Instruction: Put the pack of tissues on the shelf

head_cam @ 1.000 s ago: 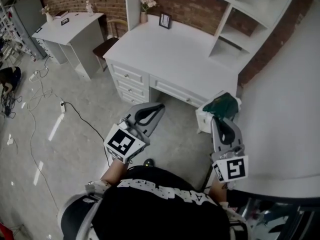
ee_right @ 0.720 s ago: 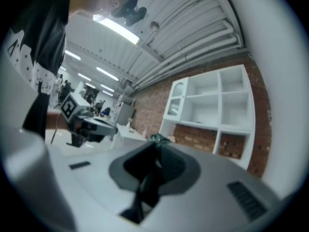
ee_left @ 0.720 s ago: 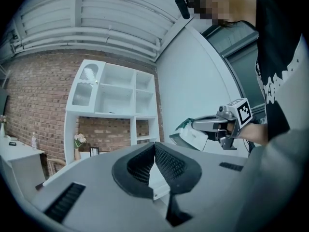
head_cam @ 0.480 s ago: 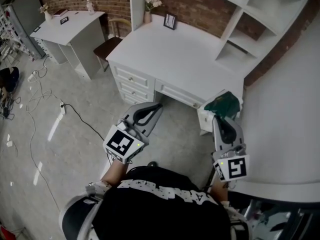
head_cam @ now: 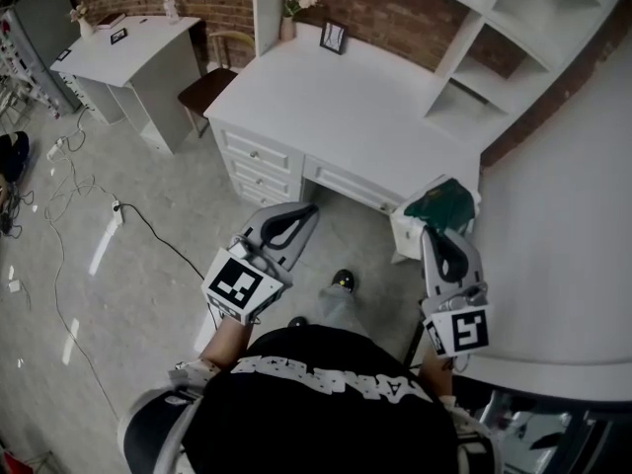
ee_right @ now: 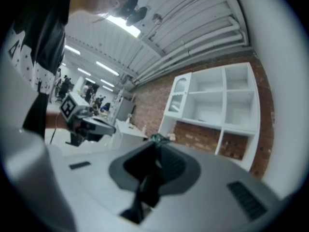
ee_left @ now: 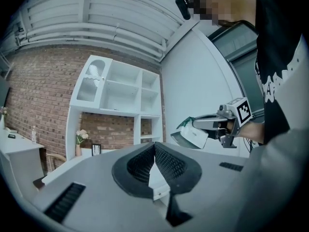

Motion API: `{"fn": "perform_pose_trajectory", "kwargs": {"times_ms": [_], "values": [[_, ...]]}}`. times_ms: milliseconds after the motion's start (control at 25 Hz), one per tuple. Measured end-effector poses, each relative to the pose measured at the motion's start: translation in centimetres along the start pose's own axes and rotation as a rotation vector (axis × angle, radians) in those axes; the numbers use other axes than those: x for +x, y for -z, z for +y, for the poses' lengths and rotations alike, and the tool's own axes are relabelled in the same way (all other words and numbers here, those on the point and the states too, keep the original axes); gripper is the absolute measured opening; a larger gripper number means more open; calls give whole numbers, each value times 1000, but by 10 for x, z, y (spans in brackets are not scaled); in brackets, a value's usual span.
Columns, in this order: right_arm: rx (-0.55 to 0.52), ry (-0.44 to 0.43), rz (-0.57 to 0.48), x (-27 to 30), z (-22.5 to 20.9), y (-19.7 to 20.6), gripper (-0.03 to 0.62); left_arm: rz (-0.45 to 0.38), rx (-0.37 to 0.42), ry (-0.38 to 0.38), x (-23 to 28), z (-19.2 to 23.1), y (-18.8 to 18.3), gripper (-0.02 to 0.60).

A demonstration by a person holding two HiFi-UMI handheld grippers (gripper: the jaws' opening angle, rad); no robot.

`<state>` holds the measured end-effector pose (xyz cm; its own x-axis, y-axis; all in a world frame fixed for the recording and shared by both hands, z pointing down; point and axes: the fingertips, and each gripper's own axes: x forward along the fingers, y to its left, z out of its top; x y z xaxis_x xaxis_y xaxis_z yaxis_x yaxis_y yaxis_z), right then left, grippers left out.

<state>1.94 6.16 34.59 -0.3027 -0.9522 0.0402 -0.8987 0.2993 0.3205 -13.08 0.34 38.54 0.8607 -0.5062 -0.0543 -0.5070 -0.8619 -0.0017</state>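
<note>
The pack of tissues (head_cam: 439,203), white with a dark green top, is clamped in my right gripper (head_cam: 435,227) and held in the air near the white desk's right end. In the right gripper view only its green edge (ee_right: 159,138) shows past the jaws of the right gripper (ee_right: 155,147). My left gripper (head_cam: 306,212) is shut and empty, hanging over the floor before the desk drawers. From the left gripper (ee_left: 154,146), the pack (ee_left: 191,135) appears at the right. The white shelf unit (head_cam: 509,28) stands on the desk (head_cam: 336,97) against the brick wall, its compartments (ee_left: 120,91) bare.
A picture frame (head_cam: 333,36) and a vase of flowers (head_cam: 293,2) stand at the desk's back. A smaller white table (head_cam: 128,52) and a chair (head_cam: 207,87) are at the left. Cables (head_cam: 59,196) lie on the floor. A white wall (head_cam: 563,245) is close on the right.
The view has shifted slightly toward the desk, and a leg with a shoe now shows stepping forward between the grippers. Both grippers keep their places and grips.
</note>
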Motion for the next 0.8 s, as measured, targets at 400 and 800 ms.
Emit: {"fn": "perform_pose_trajectory", "kwargs": {"times_ms": [400,800], "values": [[-7,-42,-37,40,-19,-2,55,16,13,-76,10,30,-3,35],[-1,-78,-66,95,-56,5,55,24,30,-118,52,70,-3,35]]}}
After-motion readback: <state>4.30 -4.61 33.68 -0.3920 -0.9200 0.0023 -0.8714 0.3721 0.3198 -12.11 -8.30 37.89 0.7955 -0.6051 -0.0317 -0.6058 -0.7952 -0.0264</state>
